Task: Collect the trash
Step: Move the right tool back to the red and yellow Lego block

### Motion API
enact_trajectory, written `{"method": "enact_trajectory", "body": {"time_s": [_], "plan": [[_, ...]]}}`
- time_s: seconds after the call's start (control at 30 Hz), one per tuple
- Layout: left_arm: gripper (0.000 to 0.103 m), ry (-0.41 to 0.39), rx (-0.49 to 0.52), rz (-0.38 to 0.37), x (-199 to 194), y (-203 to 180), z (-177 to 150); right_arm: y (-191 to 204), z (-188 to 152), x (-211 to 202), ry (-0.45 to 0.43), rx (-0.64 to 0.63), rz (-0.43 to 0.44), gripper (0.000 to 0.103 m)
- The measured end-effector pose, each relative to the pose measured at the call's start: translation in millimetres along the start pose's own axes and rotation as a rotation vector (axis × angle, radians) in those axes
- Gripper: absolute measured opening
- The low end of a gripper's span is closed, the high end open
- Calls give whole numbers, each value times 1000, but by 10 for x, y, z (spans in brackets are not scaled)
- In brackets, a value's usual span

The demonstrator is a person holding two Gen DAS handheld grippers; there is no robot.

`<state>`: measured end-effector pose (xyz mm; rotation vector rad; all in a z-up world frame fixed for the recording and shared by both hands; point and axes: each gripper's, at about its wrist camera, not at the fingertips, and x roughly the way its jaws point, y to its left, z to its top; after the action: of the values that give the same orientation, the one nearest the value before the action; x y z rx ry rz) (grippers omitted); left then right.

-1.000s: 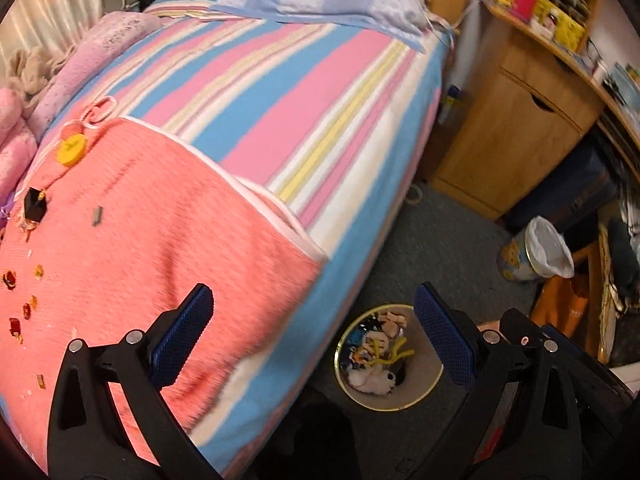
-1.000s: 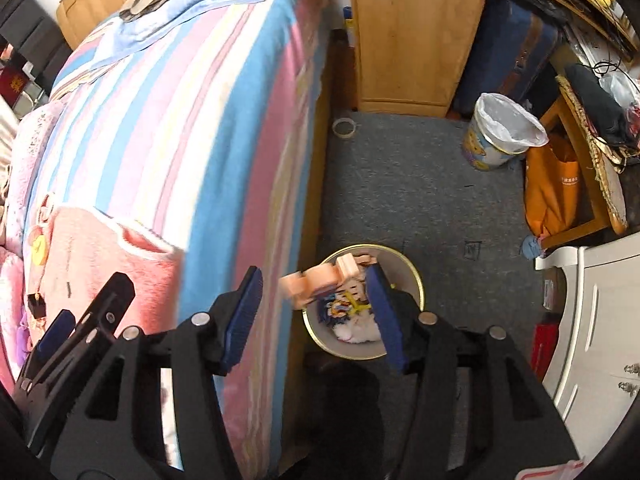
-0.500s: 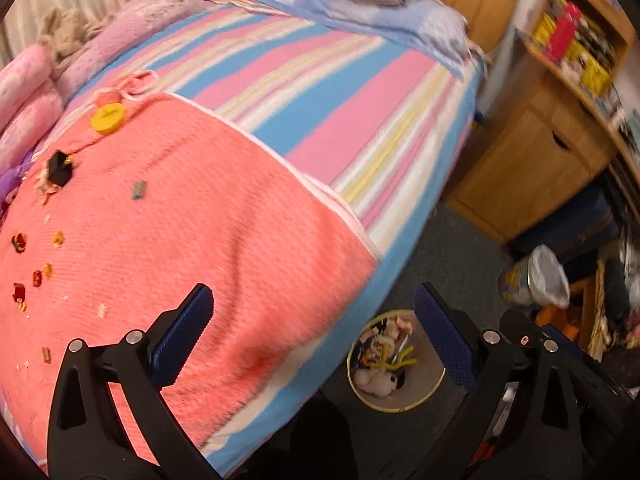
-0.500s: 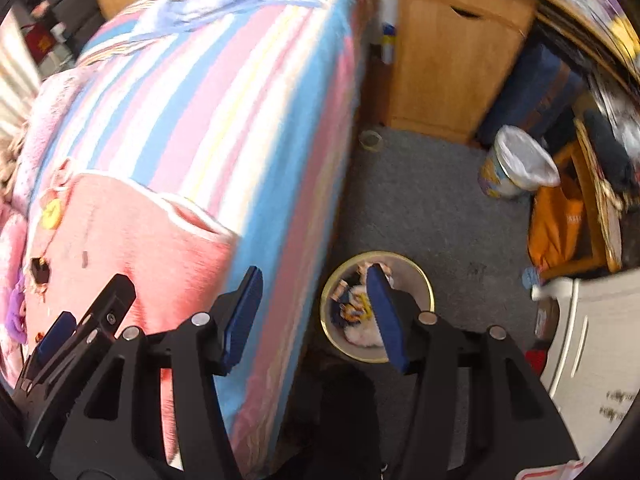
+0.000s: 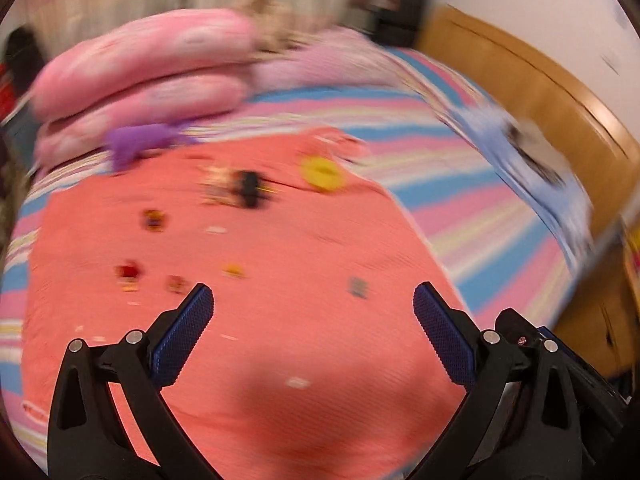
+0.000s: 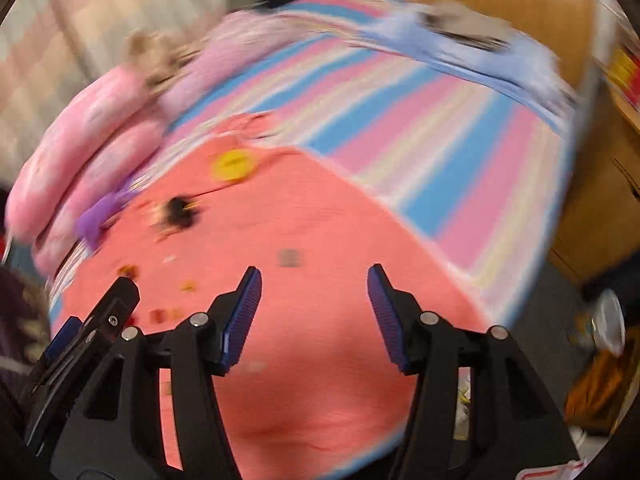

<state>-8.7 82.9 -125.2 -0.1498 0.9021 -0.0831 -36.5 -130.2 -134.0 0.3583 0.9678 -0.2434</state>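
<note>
Scraps (image 5: 127, 276) of trash lie scattered on the coral blanket (image 5: 304, 360) left of and ahead of my left tool (image 5: 312, 308), which gapes empty; my right tool (image 6: 314, 300) is likewise spread and holding nothing. Views are blurred, so I risk misjudging a tiny piece, pinching blanket or flicking the grey bit (image 6: 289, 258) away.

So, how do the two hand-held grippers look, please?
Both look alike. The left hand-held gripper and the right hand-held gripper have black plastic frames with triangular cut-outs, silver round bolts, and two fingers faced with dark blue textured pads. No cables or sleeves show.
</note>
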Motion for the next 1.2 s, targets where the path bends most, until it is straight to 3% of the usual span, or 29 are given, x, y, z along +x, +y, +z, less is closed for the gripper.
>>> {"method": "enact_trajectory", "body": {"time_s": [0.3,0.5,0.9,1.2], "plan": [[98,-32,-300,279,89,1879,191,2041,-232,591,121,-338,229,53],[98,-1,-448,393,416,2663,150,2845,-415,1074,200,-489,293,53],[98,98,-459,459,1479,3077,269,3406,-435,2290,296,-537,260,55],[98,111,-415,494,1923,3239,438,3635,-380,2805,320,-520,256,59]]}}
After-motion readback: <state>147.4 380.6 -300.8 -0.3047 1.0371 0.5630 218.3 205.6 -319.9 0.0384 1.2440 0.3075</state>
